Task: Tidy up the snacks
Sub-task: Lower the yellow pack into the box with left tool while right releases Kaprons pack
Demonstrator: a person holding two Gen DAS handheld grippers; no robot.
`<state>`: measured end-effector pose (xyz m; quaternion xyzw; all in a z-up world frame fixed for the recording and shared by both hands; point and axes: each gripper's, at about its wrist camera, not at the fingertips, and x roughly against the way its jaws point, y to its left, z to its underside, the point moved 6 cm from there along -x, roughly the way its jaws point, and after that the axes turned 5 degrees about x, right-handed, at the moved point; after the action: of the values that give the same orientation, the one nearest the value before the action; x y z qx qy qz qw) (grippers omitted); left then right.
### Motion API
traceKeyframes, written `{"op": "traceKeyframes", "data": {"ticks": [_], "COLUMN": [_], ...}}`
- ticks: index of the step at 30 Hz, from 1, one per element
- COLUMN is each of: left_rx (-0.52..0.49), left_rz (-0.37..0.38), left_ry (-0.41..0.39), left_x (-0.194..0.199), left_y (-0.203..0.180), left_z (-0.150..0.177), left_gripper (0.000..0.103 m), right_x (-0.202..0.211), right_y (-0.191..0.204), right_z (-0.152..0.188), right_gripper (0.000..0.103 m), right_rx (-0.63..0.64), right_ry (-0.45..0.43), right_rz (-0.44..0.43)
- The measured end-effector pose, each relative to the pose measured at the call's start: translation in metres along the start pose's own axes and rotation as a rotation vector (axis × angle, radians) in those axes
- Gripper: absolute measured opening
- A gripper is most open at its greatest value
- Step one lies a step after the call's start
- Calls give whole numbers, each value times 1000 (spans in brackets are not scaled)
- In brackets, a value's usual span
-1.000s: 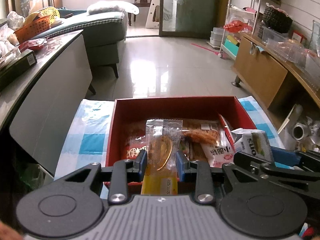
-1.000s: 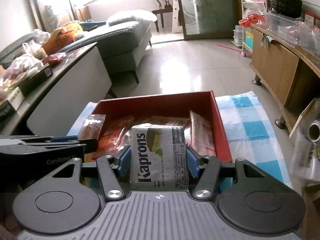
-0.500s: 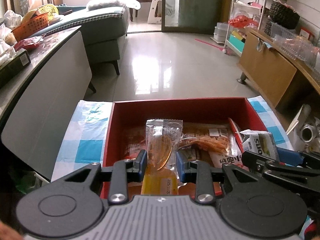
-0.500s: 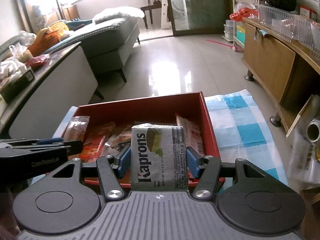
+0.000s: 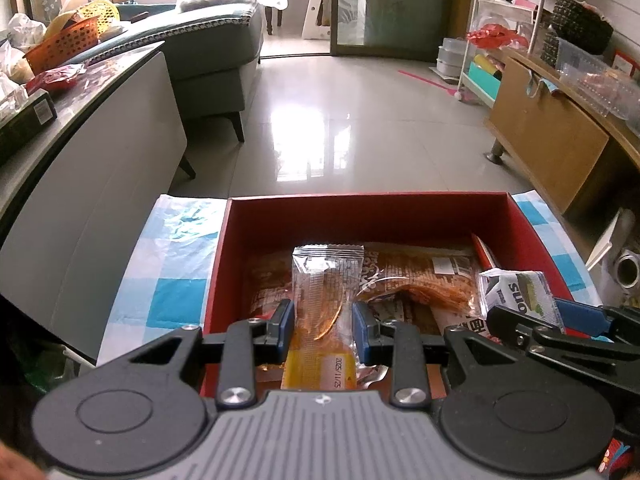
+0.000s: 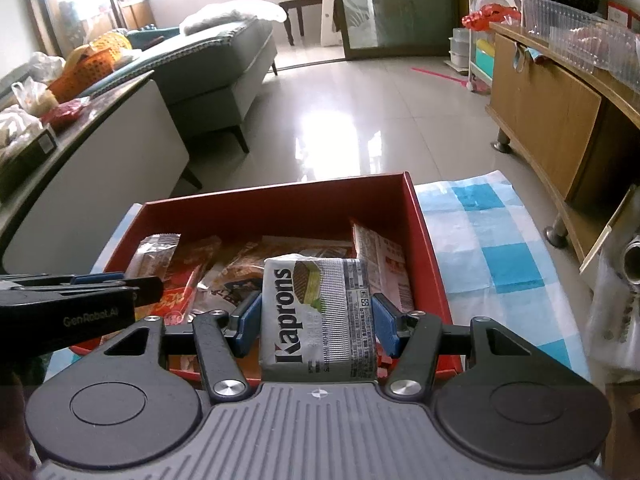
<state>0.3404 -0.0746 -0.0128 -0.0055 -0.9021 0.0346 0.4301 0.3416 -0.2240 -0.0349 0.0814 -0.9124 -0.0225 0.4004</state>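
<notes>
Blue pads of the left claw [image 5: 323,330] press on both sides of a clear snack packet [image 5: 325,300] with an orange-yellow lower half, held lengthwise over the near end of the red box [image 5: 360,212]. Right claw [image 6: 317,320] is likewise clamped on a silver-grey Kaprons wafer pack [image 6: 320,312], its top edge tipped toward the box interior; from the left wrist view the same pack [image 5: 516,292] shows at the right, above the box's near right corner, with the right claw's black arm just below it. Both held items hang above the box contents; whether either touches the packets underneath cannot be told. Inside the box: a brown packet of orange strips [image 5: 416,276] lying flat in the middle, a red-and-white packet [image 6: 384,268] standing on edge against the right wall, red-orange wrappers [image 6: 188,276] toward the left. Box sits on a blue-and-white checked cloth [image 6: 492,240] that covers the counter. Beyond the cloth, glossy pale tile floor [image 5: 340,92] with window glare. Left side: a grey-fronted cabinet [image 5: 100,176] carrying an orange basket [image 5: 64,46] and bags. Farther back, a grey-green sofa [image 5: 216,52] with a white cushion. Right side: a wooden sideboard [image 6: 552,112], then a white shelf rack [image 5: 492,40] near a glass door.
</notes>
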Motion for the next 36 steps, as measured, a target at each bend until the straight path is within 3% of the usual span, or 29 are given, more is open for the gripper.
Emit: {"op": "traceKeyframes", "data": {"ticks": [24, 36], "left_rx": [23, -46], "left_rz": [5, 97], "left_ry": [7, 35], "left_x": [1, 29], "left_y": [2, -26], "left_z": [2, 25], "left_gripper": [29, 33], "right_x": [1, 46], "right_y": [-5, -42], "right_z": [-3, 4], "right_gripper": [66, 67], "right_rx": [-4, -61], "right_ry": [-11, -56], "right_rz": [8, 55]}}
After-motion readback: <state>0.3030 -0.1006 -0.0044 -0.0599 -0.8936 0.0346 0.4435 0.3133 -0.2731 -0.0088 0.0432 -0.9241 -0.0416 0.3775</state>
